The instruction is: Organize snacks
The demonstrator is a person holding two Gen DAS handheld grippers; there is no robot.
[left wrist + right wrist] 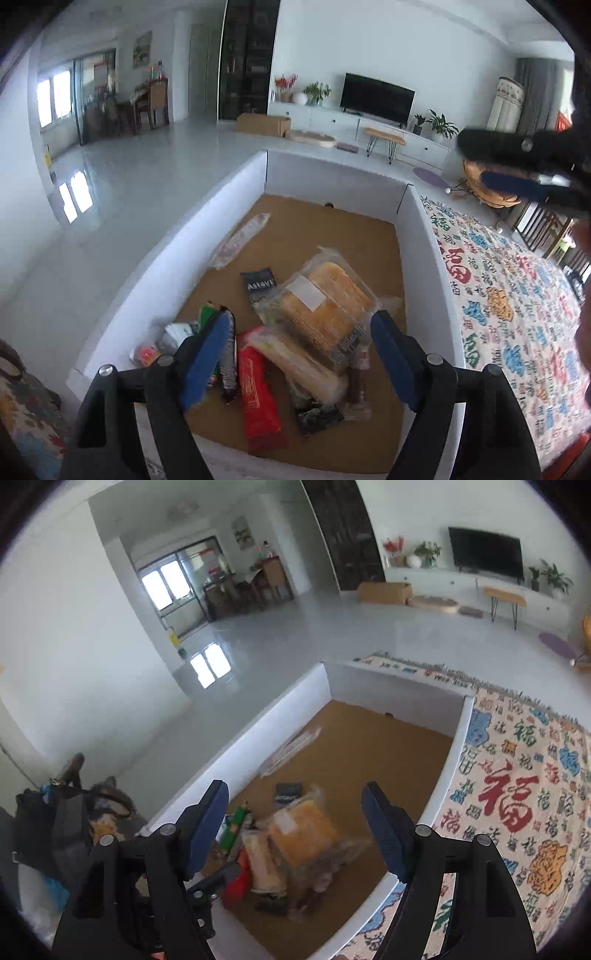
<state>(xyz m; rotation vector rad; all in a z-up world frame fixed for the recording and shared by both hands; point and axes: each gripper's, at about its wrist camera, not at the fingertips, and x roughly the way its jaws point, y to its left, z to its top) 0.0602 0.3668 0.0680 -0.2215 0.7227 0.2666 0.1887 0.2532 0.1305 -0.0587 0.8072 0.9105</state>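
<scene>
Cardboard-floored white box holds the snacks, both claws poised above it.

Left claw hangs wide open and empty over the red packet and clear-wrapped cake; right claw gapes empty too. Slippery film may slide from a pinch, and hard squeezing could crush the cake.

You've got a patterned cloth spread as the support, running out toward three o'clock; sitting directly on it at nine o'clock is the white-walled box, snacks piled inside.
</scene>
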